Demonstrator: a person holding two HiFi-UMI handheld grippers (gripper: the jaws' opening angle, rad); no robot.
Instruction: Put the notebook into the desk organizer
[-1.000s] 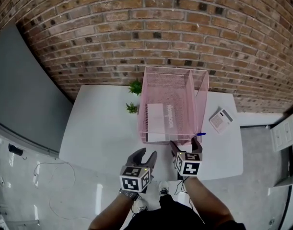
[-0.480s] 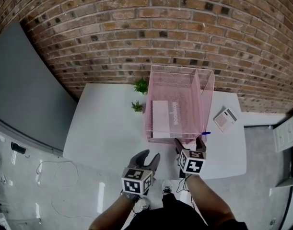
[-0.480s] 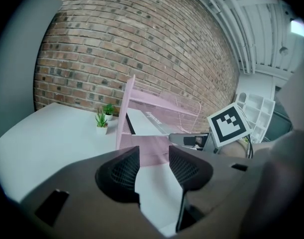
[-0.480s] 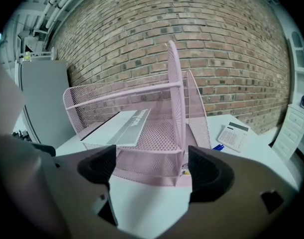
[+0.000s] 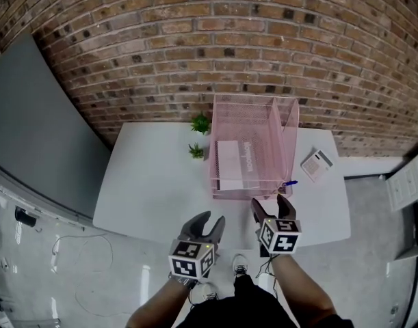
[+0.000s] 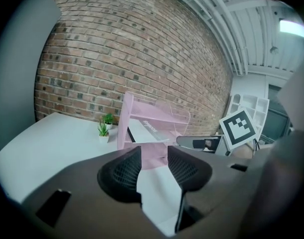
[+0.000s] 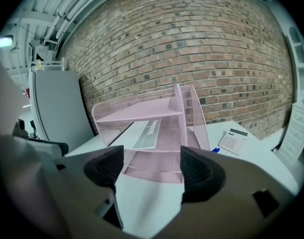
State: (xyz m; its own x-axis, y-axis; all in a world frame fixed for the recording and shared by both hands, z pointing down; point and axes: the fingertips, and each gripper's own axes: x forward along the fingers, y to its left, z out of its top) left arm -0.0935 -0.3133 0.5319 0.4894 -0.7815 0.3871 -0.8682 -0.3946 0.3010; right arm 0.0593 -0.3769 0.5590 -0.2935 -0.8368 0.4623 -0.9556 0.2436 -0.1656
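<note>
A pink mesh desk organizer [image 5: 253,100] stands on the white table [image 5: 154,183], toward the back. The notebook [image 5: 234,164], white with a grey band, lies flat on a shelf inside it, as the left gripper view [image 6: 147,130] and right gripper view [image 7: 144,133] also show. My left gripper [image 5: 210,219] hovers off the table's front edge, empty, its jaws closing slightly. My right gripper [image 5: 269,202] sits just in front of the organizer, a little apart from it. Its jaws are closing with nothing between them.
A calculator [image 5: 316,164] lies at the table's right and a blue pen [image 5: 289,183] beside the organizer's front right corner. Two small potted plants [image 5: 200,123] [image 5: 196,150] stand left of the organizer. A brick wall rises behind.
The right gripper has drawn back a little from the organizer's front and its jaws have narrowed. The left gripper has stayed near the table's front edge. The notebook has not moved.
</note>
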